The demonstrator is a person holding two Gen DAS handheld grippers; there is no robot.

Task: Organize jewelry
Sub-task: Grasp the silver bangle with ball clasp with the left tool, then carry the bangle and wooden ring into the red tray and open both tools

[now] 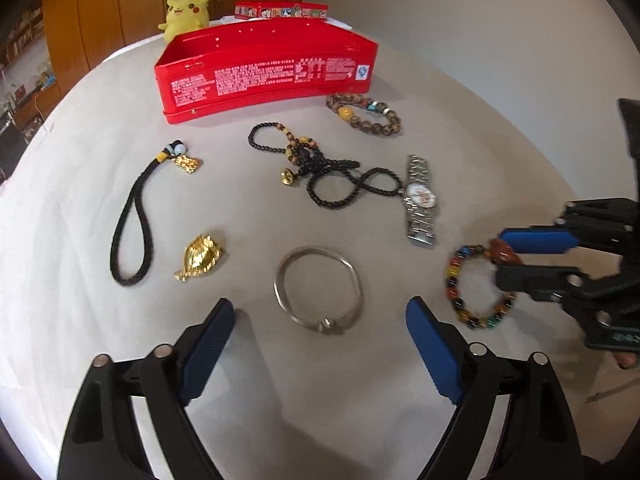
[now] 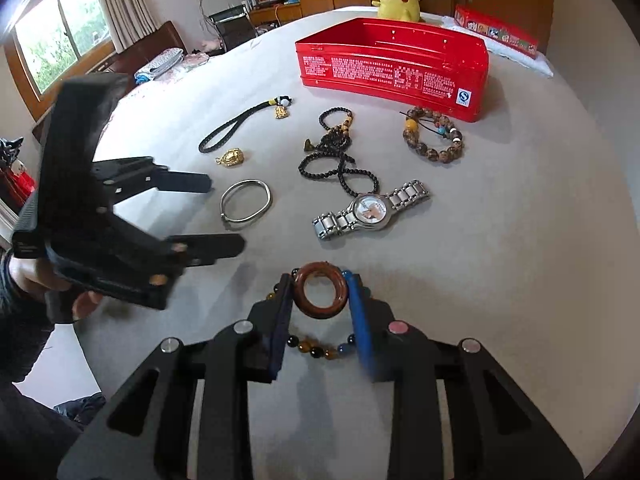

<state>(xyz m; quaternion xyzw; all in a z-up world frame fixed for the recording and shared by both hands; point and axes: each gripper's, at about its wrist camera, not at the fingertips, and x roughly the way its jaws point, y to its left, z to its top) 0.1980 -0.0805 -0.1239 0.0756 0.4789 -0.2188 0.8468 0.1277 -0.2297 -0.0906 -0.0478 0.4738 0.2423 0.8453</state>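
The red metal tin (image 1: pixel 264 76) with white print on its side stands open near the far edge of the bed (image 1: pixel 460 80), which is covered with a pale sheet, and as far as its inside shows, nothing is in it yet. So the task seems to be at its very start: every piece of jewelry lies outside the tin.

The right claw (image 2: pixel 320 280) is narrowed on the brown ring pendant of the multicoloured bead bracelet (image 2: pixel 320 350), near the near right edge of the bed; its blue pads press the ring from both sides, and the beads rest on the sheet. The left claw (image 1: pixel 320 312) is wide open and holds nothing; the thin silver bangle (image 1: pixel 318 290) lies just ahead of its tips.

Left to be put away are the silver link wristwatch (image 1: pixel 420 198), the black bead necklace (image 1: pixel 320 168), the brown wooden bead bracelet (image 1: pixel 366 116) just beside the tin, the black braided cord with a gold charm (image 1: pixel 134 220) and the gold pendant (image 1: pixel 202 258).

The print on the tin is too small to read; only a round blue-and-white mark (image 1: pixel 361 73) is clear. The red lid (image 1: pixel 280 10) behind shows cartoon pictures, beside a yellow plush toy (image 1: pixel 186 14).
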